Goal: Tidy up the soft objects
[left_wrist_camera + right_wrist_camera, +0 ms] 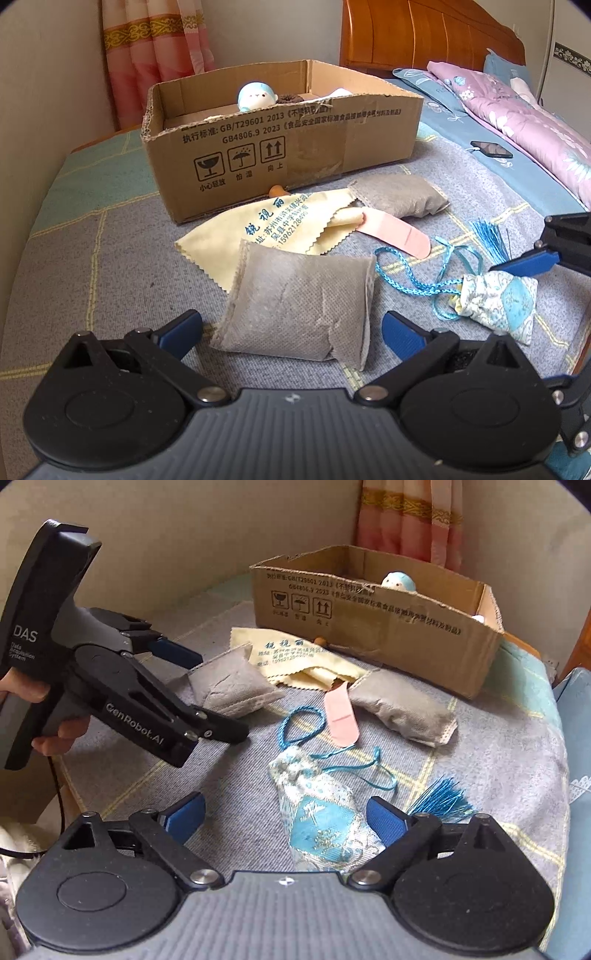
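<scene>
Two hand-held grippers hover over a bed strewn with soft things, a cardboard box (pixel 280 140) waiting behind. The left gripper (pixel 291 326) stands wide open and empty, a grey pouch (pixel 295 310) lying between its blue pads. The right gripper (pixel 286 812) is likewise spread and holds nothing, the floral sachet (pixel 325 819) between its pads. The risk, as it looks: the sachet's blue cord (pixel 332 753) trails loose towards the pink strip (pixel 341 716) and could drag it along or catch on the box rim. The pouch overlaps the yellow cloth (pixel 266 225), so a low pinch may take both. A second grey pouch (pixel 399 195) lies near the box.
</scene>
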{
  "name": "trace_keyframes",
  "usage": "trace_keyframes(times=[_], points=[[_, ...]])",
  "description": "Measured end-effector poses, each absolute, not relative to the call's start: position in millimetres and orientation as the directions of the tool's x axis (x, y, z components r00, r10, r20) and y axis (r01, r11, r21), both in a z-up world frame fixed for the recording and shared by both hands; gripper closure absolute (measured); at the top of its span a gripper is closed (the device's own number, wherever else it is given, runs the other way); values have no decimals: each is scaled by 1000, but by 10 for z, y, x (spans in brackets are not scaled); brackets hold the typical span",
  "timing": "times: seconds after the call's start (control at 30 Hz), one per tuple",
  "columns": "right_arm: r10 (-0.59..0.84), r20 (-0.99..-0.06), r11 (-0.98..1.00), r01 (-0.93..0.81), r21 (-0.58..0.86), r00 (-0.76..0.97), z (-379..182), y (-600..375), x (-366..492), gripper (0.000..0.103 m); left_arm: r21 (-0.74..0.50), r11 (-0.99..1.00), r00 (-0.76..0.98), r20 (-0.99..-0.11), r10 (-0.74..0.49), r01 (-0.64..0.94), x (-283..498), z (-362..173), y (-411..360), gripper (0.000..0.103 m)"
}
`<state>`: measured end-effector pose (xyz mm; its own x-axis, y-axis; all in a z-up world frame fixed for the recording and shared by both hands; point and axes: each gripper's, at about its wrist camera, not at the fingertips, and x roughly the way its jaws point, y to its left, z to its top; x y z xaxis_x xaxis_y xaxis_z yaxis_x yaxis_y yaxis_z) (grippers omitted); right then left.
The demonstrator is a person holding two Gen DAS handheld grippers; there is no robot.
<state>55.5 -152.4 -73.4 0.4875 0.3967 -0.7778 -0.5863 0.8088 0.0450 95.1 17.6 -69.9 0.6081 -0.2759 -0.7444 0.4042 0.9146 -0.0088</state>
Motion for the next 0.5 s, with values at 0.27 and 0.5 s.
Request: trace_keyframes(times=[0.27, 0.5], points=[[381, -776, 820, -571, 34, 502, -728, -1532, 432, 13, -5, 909, 611, -738, -284, 416, 962, -701, 179, 0], [347, -772, 830, -558, -12, 532, -732, -1531, 481, 21, -5, 887, 596, -739, -315, 462, 1022, -696, 133, 3]])
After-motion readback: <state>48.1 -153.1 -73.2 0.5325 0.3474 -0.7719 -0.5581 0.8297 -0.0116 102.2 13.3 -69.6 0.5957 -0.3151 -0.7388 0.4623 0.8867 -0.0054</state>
